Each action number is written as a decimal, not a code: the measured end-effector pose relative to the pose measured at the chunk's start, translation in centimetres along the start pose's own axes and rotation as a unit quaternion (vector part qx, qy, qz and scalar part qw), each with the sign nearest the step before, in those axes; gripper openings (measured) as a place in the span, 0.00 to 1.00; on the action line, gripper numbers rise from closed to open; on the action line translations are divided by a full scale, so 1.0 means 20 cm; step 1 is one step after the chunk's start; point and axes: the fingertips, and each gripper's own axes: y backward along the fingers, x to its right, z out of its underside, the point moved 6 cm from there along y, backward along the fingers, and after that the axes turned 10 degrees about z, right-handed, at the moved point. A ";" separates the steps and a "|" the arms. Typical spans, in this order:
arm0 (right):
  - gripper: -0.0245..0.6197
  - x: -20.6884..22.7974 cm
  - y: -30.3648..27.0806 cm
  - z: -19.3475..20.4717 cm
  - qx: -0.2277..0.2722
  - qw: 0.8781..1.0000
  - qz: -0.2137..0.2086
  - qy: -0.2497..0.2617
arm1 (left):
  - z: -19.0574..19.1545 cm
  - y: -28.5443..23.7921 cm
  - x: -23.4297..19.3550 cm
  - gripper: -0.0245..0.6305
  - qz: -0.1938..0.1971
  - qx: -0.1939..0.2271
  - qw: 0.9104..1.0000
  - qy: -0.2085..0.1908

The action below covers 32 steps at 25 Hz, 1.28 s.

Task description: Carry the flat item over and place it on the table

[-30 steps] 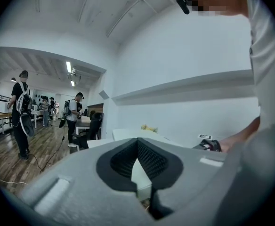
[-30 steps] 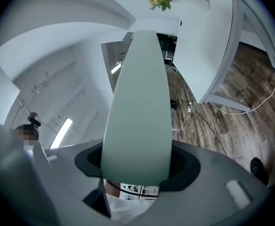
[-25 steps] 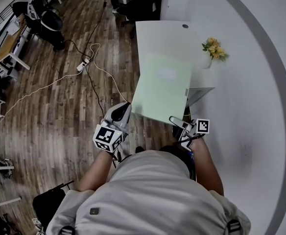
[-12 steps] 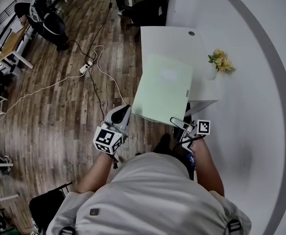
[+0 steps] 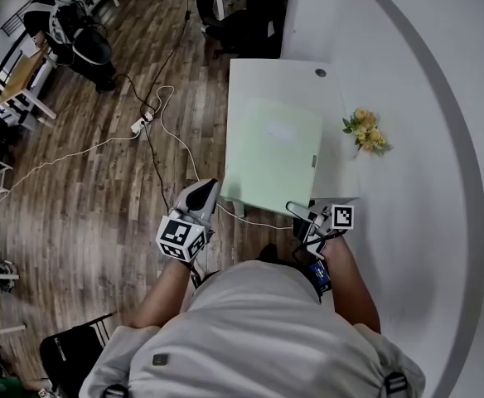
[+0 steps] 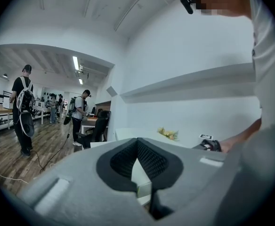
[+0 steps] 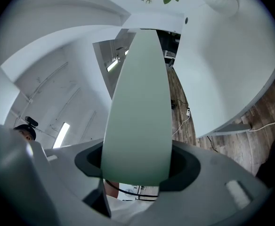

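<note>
Green board (image 5: 273,152) clamped in R gripper (image 5: 302,211) over table (image 5: 263,77); L gripper (image 5: 205,191) jaws closed.

Two hand-held grippers show: the left hand-held gripper (image 5: 205,194) and the right hand-held gripper (image 5: 302,212). One pale green sheet (image 5: 273,152) reaches forward from them. There is one white desk (image 5: 271,77) ahead of them, and one bunch of yellow flowers (image 5: 365,131) ahead of the right hand-held gripper. One power strip (image 5: 138,124) lies on the floor ahead and left of the left hand-held gripper. Farther off on that side stand one person (image 6: 23,107) and a second person (image 6: 79,112), both with backpacks. The figures behind them are too small to count.
</note>
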 end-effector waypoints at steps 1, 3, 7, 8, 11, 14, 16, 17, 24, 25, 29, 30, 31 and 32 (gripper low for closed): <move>0.50 0.01 0.02 -0.05 -0.002 1.000 0.000 0.000 | -0.01 -0.05 0.00 0.04 -0.003 0.001 1.000 0.001; 0.50 0.02 0.06 -0.14 -0.007 1.000 -0.002 0.004 | -0.03 -0.14 0.02 0.04 -0.006 0.006 1.000 0.002; 0.50 0.03 0.11 -0.27 -0.015 1.000 -0.006 0.015 | -0.04 -0.26 0.06 0.04 -0.010 0.011 1.000 0.006; 0.50 0.04 0.12 -0.29 -0.016 1.000 -0.007 0.015 | -0.03 -0.29 0.06 0.04 -0.010 0.010 1.000 0.006; 0.50 0.06 0.15 -0.32 -0.014 1.000 -0.003 0.010 | -0.02 -0.35 0.07 0.04 -0.009 0.004 1.000 0.008; 0.50 0.10 0.19 -0.36 -0.011 1.000 0.005 0.012 | -0.02 -0.43 0.07 0.04 -0.004 0.001 1.000 0.008; 0.50 0.13 0.22 -0.39 -0.006 1.000 0.007 0.012 | -0.02 -0.47 0.07 0.04 0.002 -0.001 1.000 0.006; 0.50 0.13 0.22 -0.40 -0.003 1.000 0.002 0.015 | -0.02 -0.49 0.07 0.04 0.005 -0.001 1.000 0.004; 0.50 0.13 0.24 -0.49 0.008 1.000 0.004 0.014 | -0.08 -0.63 0.03 0.04 0.023 0.000 1.000 -0.005; 0.50 0.13 0.24 -0.51 0.010 1.000 0.004 0.017 | -0.09 -0.65 0.02 0.04 0.026 0.000 1.000 -0.007; 0.50 0.16 0.19 -0.59 0.015 1.000 0.009 0.014 | -0.09 -0.70 -0.05 0.04 0.028 -0.006 1.000 -0.007; 0.50 0.16 0.18 -0.60 0.016 1.000 0.011 0.010 | -0.09 -0.70 -0.07 0.04 0.027 -0.008 1.000 -0.005; 0.50 0.17 0.17 -0.60 0.017 1.000 0.013 0.010 | -0.09 -0.70 -0.09 0.04 0.027 -0.010 1.000 -0.003; 0.50 0.17 0.16 -0.61 0.017 1.000 0.016 0.012 | -0.09 -0.70 -0.11 0.04 0.027 -0.011 1.000 -0.002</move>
